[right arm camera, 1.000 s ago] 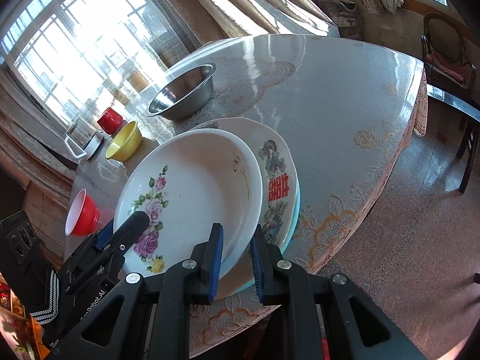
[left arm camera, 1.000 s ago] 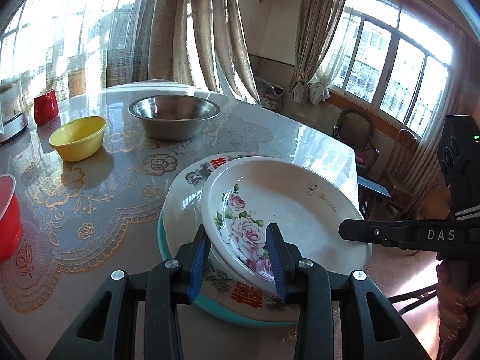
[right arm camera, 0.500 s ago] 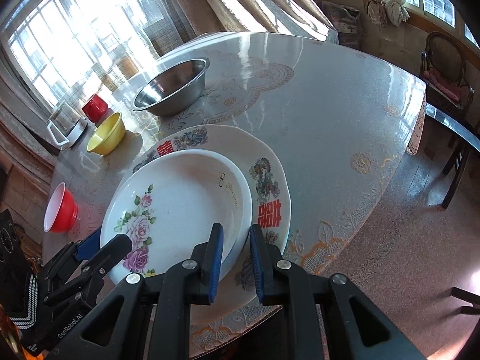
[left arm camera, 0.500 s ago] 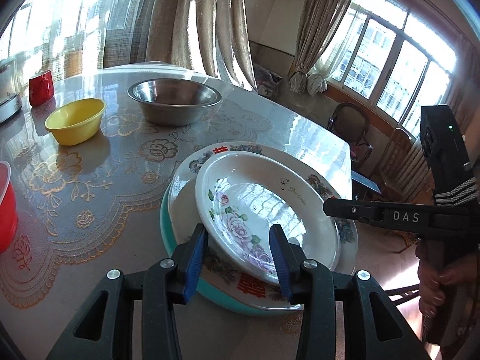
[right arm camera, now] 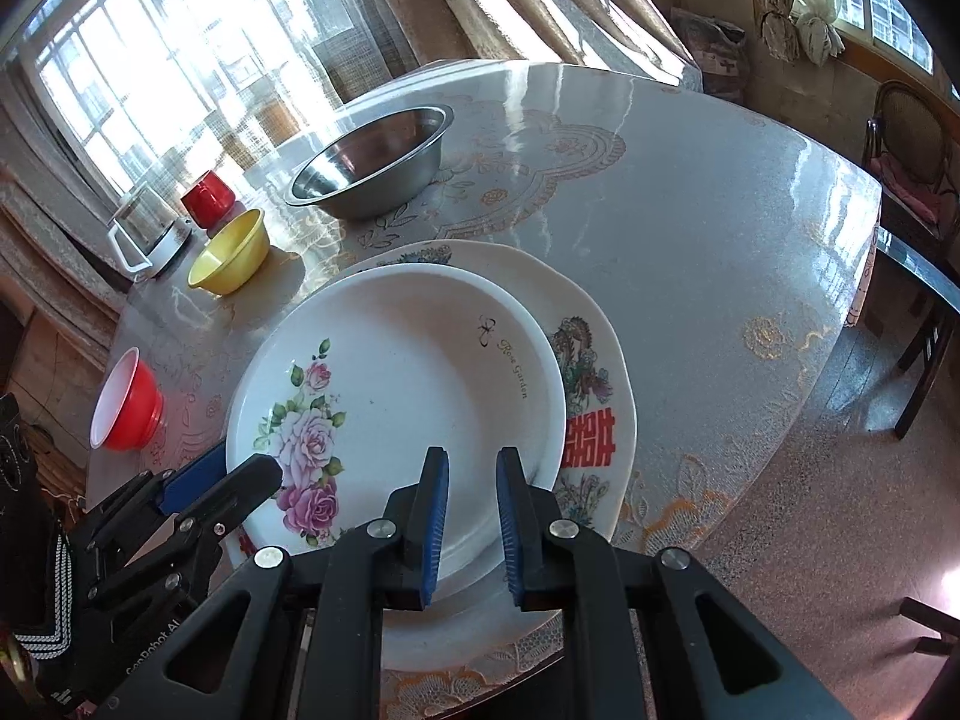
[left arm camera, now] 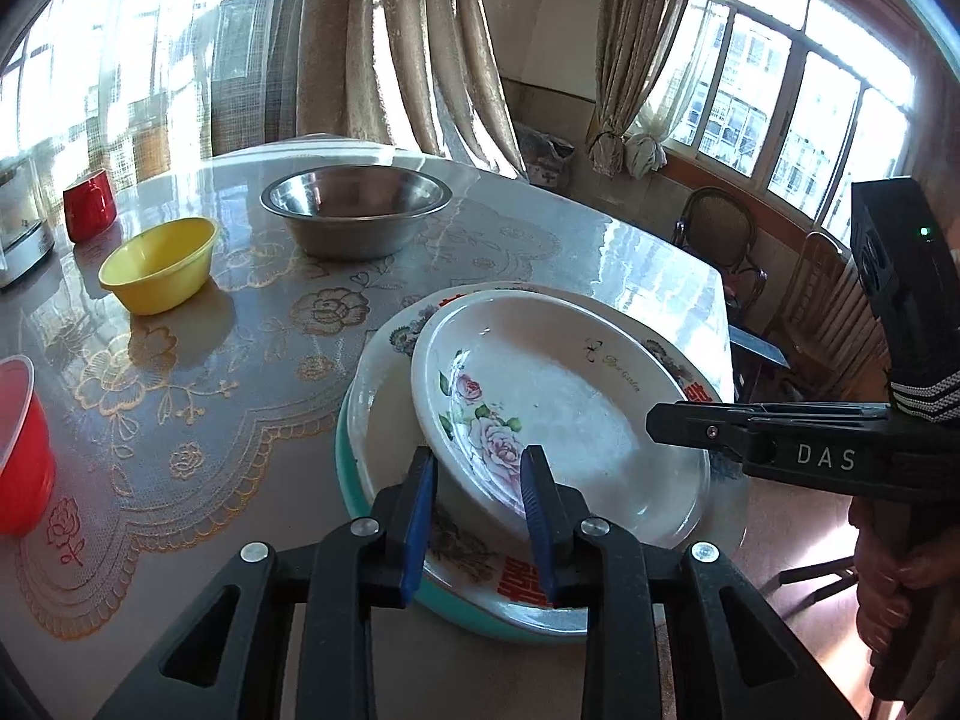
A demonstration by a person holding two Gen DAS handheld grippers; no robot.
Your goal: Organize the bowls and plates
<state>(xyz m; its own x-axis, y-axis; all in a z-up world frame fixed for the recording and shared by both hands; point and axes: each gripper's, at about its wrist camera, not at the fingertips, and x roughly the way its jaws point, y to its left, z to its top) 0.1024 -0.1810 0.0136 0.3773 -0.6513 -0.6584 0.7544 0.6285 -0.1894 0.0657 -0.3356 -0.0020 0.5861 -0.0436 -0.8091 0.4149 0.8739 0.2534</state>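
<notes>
A white rose plate [left arm camera: 558, 420] [right arm camera: 408, 408] lies slightly tilted on a bigger plate with red characters [left arm camera: 528, 582] [right arm camera: 591, 432], which rests on a teal plate [left arm camera: 354, 480]. My right gripper [right arm camera: 471, 510] is shut on the rose plate's near rim; in the left wrist view it comes in from the right [left arm camera: 660, 423]. My left gripper [left arm camera: 477, 480] [right arm camera: 234, 471] straddles the rim by the roses. Its jaws are closing, one finger under the rim and one over it, and the pads do not look pressed.
On the table [right arm camera: 720, 210] behind the stack stand a steel bowl [left arm camera: 357, 204], a yellow bowl [left arm camera: 159, 264], a red cup [left arm camera: 90, 204] and a glass jug [right arm camera: 144, 228]. A red bowl [left arm camera: 18, 444] sits at the left. A chair [right arm camera: 912, 150] stands past the table's right edge.
The rose plate has come down and moved further over the big plate. My left jaws stand narrower than half a second ago. The right grip looks the same.
</notes>
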